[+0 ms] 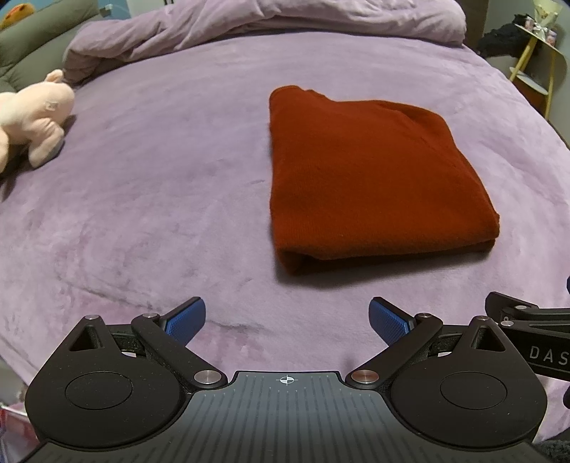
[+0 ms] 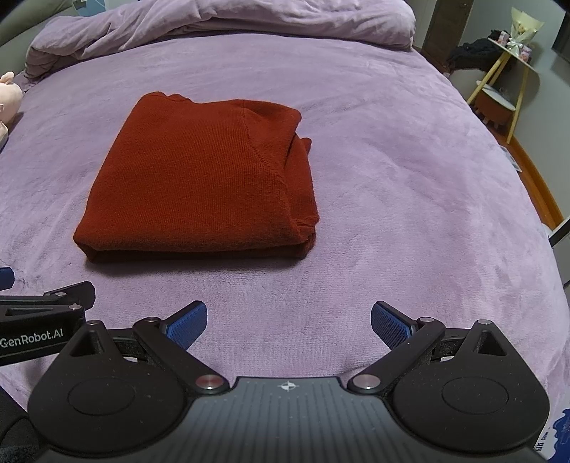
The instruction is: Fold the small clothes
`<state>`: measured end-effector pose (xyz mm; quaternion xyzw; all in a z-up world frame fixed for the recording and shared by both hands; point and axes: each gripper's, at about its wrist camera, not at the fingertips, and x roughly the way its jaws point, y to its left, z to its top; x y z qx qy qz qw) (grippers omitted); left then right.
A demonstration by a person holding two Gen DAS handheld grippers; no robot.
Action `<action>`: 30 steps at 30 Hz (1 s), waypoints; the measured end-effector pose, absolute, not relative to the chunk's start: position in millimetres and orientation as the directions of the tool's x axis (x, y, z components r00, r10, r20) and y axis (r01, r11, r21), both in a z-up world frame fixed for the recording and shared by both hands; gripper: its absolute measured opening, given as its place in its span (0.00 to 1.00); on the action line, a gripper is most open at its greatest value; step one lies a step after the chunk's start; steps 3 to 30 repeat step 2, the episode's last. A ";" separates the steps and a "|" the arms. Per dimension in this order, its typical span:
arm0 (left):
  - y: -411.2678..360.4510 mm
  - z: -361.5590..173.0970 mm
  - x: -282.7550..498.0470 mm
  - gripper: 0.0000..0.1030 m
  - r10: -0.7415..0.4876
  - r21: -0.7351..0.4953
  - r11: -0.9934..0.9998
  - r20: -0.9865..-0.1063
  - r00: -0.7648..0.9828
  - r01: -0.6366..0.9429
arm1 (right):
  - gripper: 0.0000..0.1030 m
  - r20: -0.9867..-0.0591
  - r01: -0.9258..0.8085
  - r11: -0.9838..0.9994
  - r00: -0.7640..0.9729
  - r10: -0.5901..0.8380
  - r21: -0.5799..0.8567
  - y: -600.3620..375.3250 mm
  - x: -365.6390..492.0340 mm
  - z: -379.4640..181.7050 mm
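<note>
Rust-red knit sweater (image 1: 370, 178) sits folded into a thick, roughly square packet mid-bed, long axis running away from the cams, rolled fold edge nearest. Bed (image 1: 160, 199) cover's plush lilac fleece. Left gripper (image 1: 287, 317) & right gripper (image 2: 289, 320) both spread wide w/ nothing between, hovering short of it.

1 folded red sweater (image 1: 374, 178), 1 pink plush toy (image 1: 32, 117), 1 rumpled duvet (image 1: 249, 25), 2 grippers: left (image 1: 287, 318), right (image 2: 289, 321).

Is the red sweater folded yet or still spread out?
Folded. The red sweater lies as a compact rectangle on the purple blanket, with stacked layers visible along its near edge.
</note>
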<state>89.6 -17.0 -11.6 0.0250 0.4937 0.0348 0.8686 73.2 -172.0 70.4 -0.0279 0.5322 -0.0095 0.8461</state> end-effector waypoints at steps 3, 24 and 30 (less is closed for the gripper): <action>-16.8 -11.2 89.8 0.98 0.086 0.080 0.996 -0.855 0.511 -0.034 | 0.96 -0.900 -0.013 0.998 0.433 -0.047 -0.058 -172.0 72.7 70.6; -16.8 -11.2 89.8 0.98 0.086 0.080 0.996 -0.855 0.511 -0.034 | 0.96 -0.900 -0.013 0.998 0.433 -0.047 -0.058 -172.0 72.7 70.6; -16.8 -11.2 89.8 0.98 0.086 0.080 0.996 -0.855 0.511 -0.034 | 0.96 -0.900 -0.013 0.998 0.433 -0.047 -0.058 -172.0 72.7 70.6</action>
